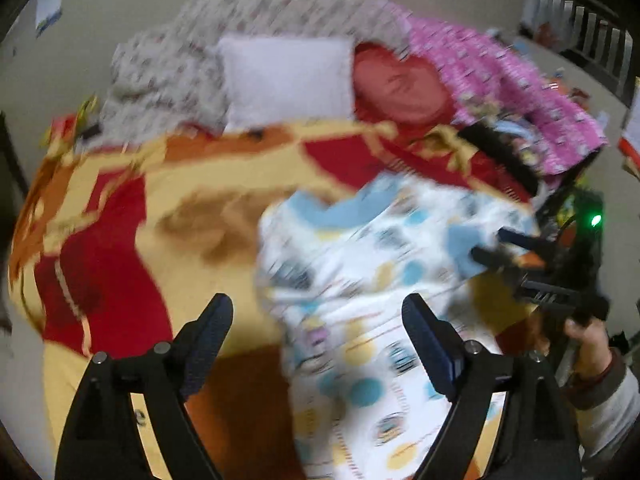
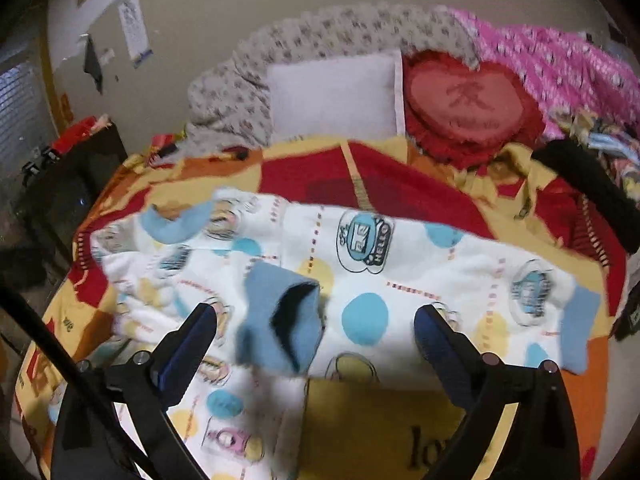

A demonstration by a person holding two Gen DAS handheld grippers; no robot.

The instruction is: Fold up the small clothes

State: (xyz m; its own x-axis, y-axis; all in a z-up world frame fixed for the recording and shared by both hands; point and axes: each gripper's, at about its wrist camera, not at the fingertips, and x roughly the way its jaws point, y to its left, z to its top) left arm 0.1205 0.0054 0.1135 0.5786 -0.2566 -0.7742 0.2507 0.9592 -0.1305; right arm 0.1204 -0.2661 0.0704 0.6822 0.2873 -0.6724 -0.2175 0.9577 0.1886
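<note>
A small white garment (image 2: pixel 360 264) with blue and yellow dots and light-blue cuffs lies spread on a red, yellow and orange blanket (image 2: pixel 384 184). It also shows in the left wrist view (image 1: pixel 360 280), blurred. My right gripper (image 2: pixel 316 320) is open just above a blue sleeve cuff (image 2: pixel 280 320) that lies folded in over the garment. My left gripper (image 1: pixel 318 312) is open and empty above the garment's left edge. The right gripper (image 1: pixel 492 246) also shows in the left wrist view at the garment's blue cuff, held by a hand (image 1: pixel 588 340).
A white pillow (image 2: pixel 336 96), a round red cushion (image 2: pixel 468 104), a grey patterned quilt (image 2: pixel 248 92) and a pink blanket (image 2: pixel 560 64) lie at the bed's far end by the wall. A black strap-like item (image 2: pixel 588 184) lies at the right. A dark cabinet (image 2: pixel 60 200) stands at the left.
</note>
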